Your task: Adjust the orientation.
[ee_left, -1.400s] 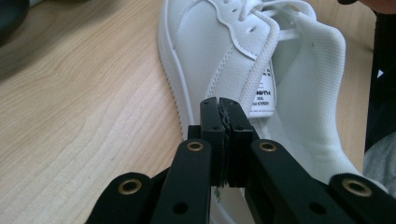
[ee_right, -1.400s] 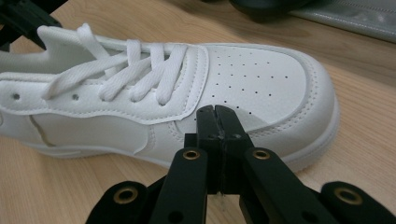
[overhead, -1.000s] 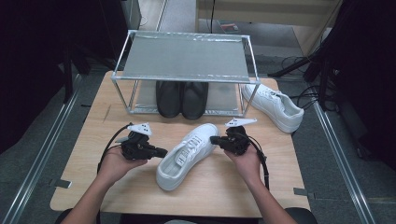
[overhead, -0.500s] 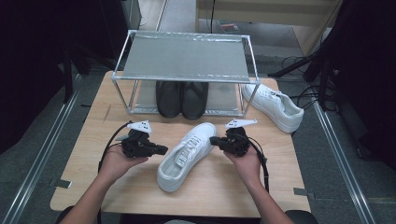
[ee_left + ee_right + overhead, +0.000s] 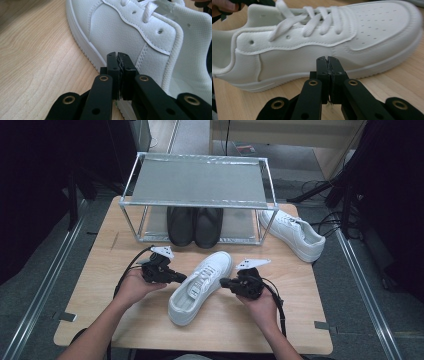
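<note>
A white sneaker [image 5: 197, 286] lies on the wooden table [image 5: 100, 265], toe pointing toward the rack. My left gripper [image 5: 183, 278] sits at its left side, jaws pressed together with nothing between them, tips close to the shoe's side [image 5: 130, 32]. On the other flank, my right gripper [image 5: 223, 282] is likewise shut and empty, pointing at the sneaker's side wall [image 5: 307, 60]. A second white sneaker [image 5: 292, 234] rests at the right, beside the rack.
A metal-framed rack [image 5: 200, 180] with a grey shelf stands at the back of the table. A pair of black shoes [image 5: 195, 226] sits under it. Cables [image 5: 325, 220] lie on the floor at the right.
Both grippers have edged slightly closer to the sneaker's sides. The sneaker has not moved.
</note>
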The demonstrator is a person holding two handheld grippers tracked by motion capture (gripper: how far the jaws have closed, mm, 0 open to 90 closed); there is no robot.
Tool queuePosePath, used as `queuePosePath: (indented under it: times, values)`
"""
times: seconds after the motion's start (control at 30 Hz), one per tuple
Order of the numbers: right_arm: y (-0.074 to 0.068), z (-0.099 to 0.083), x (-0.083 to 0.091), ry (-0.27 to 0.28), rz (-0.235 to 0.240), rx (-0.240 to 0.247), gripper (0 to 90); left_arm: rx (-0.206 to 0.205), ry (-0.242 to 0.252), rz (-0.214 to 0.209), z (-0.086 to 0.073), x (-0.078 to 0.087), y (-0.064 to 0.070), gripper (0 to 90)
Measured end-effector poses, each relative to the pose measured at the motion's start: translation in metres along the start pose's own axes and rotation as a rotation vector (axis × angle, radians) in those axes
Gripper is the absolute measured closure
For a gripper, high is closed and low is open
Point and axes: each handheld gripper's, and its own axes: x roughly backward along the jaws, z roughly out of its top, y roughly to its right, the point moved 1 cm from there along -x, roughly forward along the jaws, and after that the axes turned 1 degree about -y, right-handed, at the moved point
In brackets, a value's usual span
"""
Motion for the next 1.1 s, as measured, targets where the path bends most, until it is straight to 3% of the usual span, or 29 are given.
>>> queuePosePath:
  times: [0.43,1.1]
  values:
    - [-0.003,0.005,-0.011,-0.003,0.03,0.022,89.1,0.025,0.011,0.013,-0.004,0.0,0.006,90.0]
    - [-0.009,0.026,-0.038,-0.017,0.083,0.064,90.0,0.089,0.042,0.044,-0.033,0.019,0.014,89.4]
